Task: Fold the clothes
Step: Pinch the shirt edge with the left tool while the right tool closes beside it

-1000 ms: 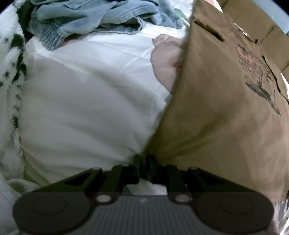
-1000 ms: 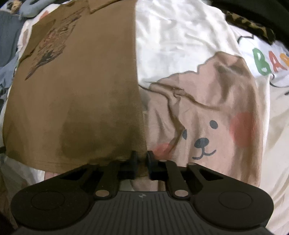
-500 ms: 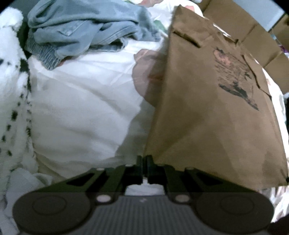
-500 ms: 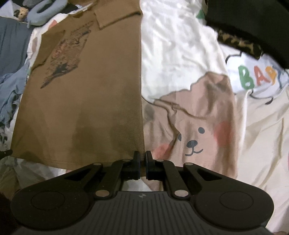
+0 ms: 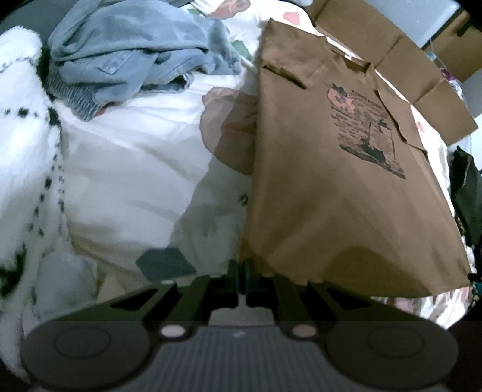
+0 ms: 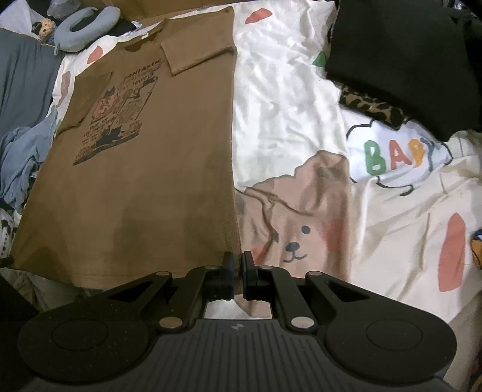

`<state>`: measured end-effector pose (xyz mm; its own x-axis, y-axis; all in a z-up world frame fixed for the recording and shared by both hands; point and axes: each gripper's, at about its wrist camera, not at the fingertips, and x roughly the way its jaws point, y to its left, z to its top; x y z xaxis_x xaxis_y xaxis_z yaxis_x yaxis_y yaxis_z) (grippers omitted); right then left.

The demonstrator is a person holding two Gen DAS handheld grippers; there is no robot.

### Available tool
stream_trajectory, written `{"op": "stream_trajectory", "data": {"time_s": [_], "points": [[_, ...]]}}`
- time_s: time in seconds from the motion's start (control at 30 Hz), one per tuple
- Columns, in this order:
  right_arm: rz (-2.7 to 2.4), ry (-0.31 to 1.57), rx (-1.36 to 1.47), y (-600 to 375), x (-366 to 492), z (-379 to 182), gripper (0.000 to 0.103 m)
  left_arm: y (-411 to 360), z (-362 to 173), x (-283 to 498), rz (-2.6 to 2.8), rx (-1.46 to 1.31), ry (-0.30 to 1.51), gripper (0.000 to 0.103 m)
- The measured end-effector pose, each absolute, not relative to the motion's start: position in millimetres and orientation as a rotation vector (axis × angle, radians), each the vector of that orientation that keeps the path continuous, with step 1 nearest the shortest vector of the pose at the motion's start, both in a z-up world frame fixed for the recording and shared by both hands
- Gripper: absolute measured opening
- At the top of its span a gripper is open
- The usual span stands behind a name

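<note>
Black clothes (image 6: pixel 400 60) and jeans (image 5: pixel 135 51) flank open sheet (image 6: pixel 280 99)

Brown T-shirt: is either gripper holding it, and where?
Both. Left gripper pinches one bottom hem corner of the brown T-shirt; right gripper pinches the other.

This is a bedroom in someone's home, and a lived-in one. The work surface is a bed covered by a white cotton sheet printed with a cartoon bear face (image 6: pixel 296 238) and coloured letters (image 6: pixel 397 153). Clothing lies heaped around the edges: a crumpled pale blue denim garment (image 5: pixel 129 51), a fluffy white blanket with black spots (image 5: pixel 24 144), a folded black garment (image 6: pixel 403 57) on top of a leopard-print piece of fabric (image 6: pixel 370 107). A grey-blue U-shaped travel neck pillow (image 6: pixel 87 25) sits at the far end. Plain brown cardboard boxes (image 5: pixel 400 54) are stacked beside the bed, against a pale wall.
</note>
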<state>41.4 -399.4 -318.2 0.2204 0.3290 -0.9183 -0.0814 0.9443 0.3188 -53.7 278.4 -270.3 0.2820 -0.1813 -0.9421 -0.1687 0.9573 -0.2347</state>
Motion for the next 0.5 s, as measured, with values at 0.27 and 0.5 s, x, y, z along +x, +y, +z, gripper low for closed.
{"op": "stream_trajectory", "data": {"time_s": [0.27, 0.5], "points": [[0.290, 1.358, 0.210, -414.5, 11.2, -310.5, 0.002, 268.0, -269.2, -84.6, -0.010, -0.333, 1.329, 0.003], [0.275, 1.396, 0.228, -428.3, -11.4, -306.2, 0.002, 260.7, -265.0, -108.7, -0.039, -0.316, 1.380, 0.003]]}}
